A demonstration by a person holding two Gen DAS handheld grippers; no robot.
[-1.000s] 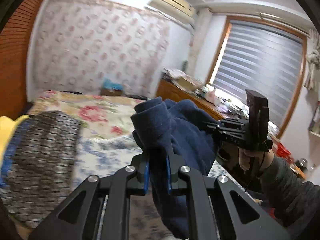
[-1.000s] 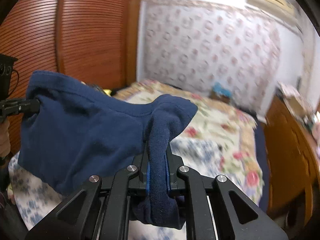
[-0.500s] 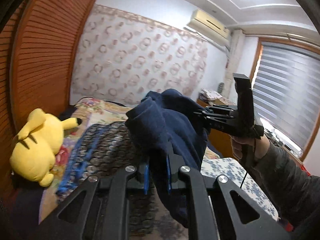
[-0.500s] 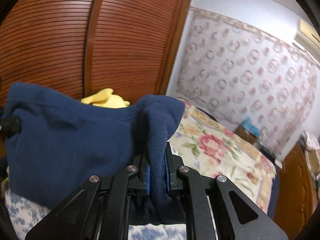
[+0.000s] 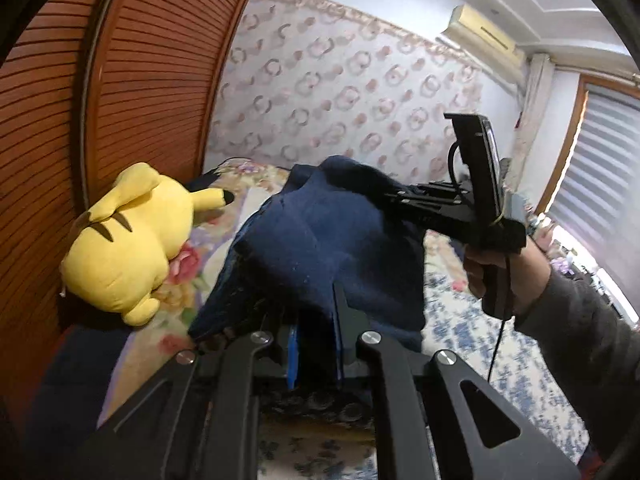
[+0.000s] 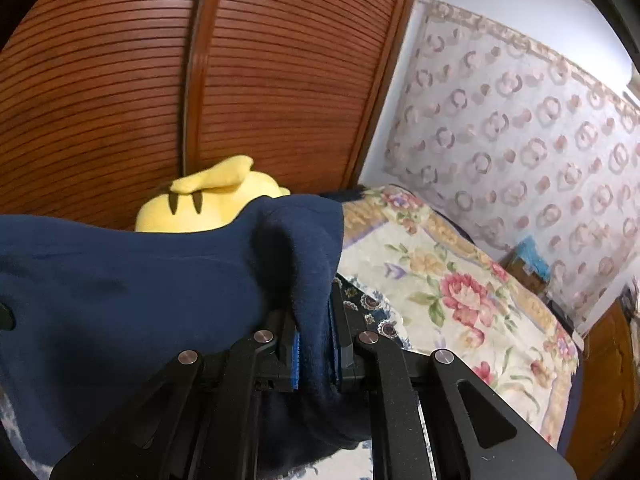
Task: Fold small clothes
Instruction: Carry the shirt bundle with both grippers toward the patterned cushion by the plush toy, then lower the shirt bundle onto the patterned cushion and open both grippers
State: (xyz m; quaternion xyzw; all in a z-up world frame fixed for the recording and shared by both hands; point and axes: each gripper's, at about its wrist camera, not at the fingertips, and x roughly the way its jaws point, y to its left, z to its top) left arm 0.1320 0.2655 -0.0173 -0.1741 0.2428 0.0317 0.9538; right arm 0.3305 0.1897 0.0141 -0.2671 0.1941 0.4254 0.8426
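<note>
A dark navy garment [image 5: 340, 248] hangs in the air above the bed [image 6: 440, 280], stretched between the two tools. The left gripper [image 5: 316, 344] has its fingers clenched on a bunched fold of the cloth, with blue pads pressing either side of it; the right gripper [image 6: 316, 348] likewise pinches a thick rolled edge, and in the left view it reaches in from the right and bites into the far corner of the fabric. The cloth looks like a soft, fleecy knit: light, limp, not slippery against the pads, and in no way fragile, so it will sag and crumple wherever it is unsupported. The span between the two grips droops in loose folds instead of lying taut. To fold it cleanly, the better hold would probably be at single-layer corners or along a hem, not on the bunched wads now gripped, since thick bundles hide the edges and let layers slip unevenly. A yellow plush toy [image 5: 128, 248] lies on the bed against the slatted wooden wardrobe door [image 6: 280, 80], close behind the garment, and the floral quilt offers a flat place to lay the garment out.
</note>
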